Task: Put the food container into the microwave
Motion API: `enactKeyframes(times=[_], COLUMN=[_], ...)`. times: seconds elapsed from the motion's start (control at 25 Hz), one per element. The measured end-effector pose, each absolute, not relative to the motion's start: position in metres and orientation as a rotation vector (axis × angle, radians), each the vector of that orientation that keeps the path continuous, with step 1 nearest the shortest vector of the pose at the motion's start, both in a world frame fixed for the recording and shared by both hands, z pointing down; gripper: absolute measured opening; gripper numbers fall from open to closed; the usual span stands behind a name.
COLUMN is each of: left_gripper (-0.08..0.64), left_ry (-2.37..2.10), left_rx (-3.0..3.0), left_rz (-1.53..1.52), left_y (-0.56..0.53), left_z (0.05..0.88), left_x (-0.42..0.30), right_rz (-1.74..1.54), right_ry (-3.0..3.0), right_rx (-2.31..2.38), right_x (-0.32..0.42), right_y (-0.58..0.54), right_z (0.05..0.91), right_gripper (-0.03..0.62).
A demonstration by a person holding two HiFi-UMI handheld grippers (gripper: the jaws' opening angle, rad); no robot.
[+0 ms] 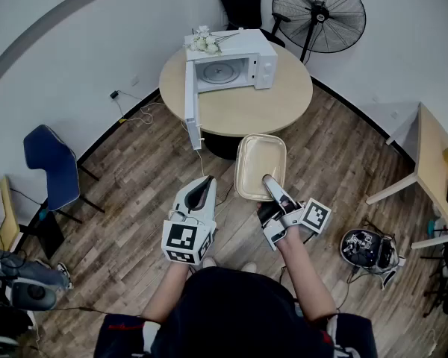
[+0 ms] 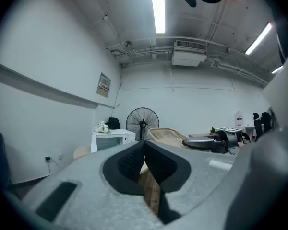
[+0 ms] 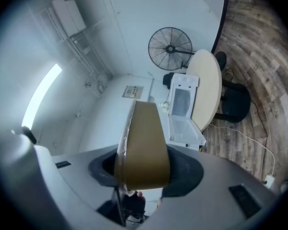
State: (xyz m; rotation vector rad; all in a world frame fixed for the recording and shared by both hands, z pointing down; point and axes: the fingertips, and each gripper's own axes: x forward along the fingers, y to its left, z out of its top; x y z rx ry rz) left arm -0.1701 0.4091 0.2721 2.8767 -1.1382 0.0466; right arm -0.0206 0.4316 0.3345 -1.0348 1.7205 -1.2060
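Note:
A tan food container (image 1: 260, 166) with a clear lid hangs in the air in front of me, my right gripper (image 1: 273, 186) shut on its near edge. In the right gripper view the container (image 3: 143, 147) fills the space between the jaws of that gripper (image 3: 144, 170), seen edge-on. The white microwave (image 1: 231, 66) stands on the round table (image 1: 284, 103) ahead, its door (image 1: 192, 99) swung wide open towards me. My left gripper (image 1: 202, 189) hovers to the left of the container, jaws shut on nothing. From its own view that gripper (image 2: 144, 150) faces the microwave (image 2: 110, 140).
A standing fan (image 1: 318, 10) and a dark chair (image 1: 243, 2) are behind the table. A blue chair (image 1: 48, 162) stands at the left, a wooden desk (image 1: 437, 170) at the right, a small device (image 1: 367, 248) on the floor near it. White flowers (image 1: 205, 43) lie on the microwave.

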Motion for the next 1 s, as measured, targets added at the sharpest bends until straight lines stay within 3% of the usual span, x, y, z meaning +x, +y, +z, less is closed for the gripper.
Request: enactKeyframes(times=[1.0], left_gripper=[0.017], left_ry=[-1.204], left_rx=[2.825], left_rz=[0.094], left_y=[0.425], left_z=[0.296], left_x=[-0.114], right_rz=[-1.288], right_ry=[1.737], right_rx=[-0.993], right_x=[0.02], right_y=[0.437], right_z=[0.363], right_gripper=[0.195])
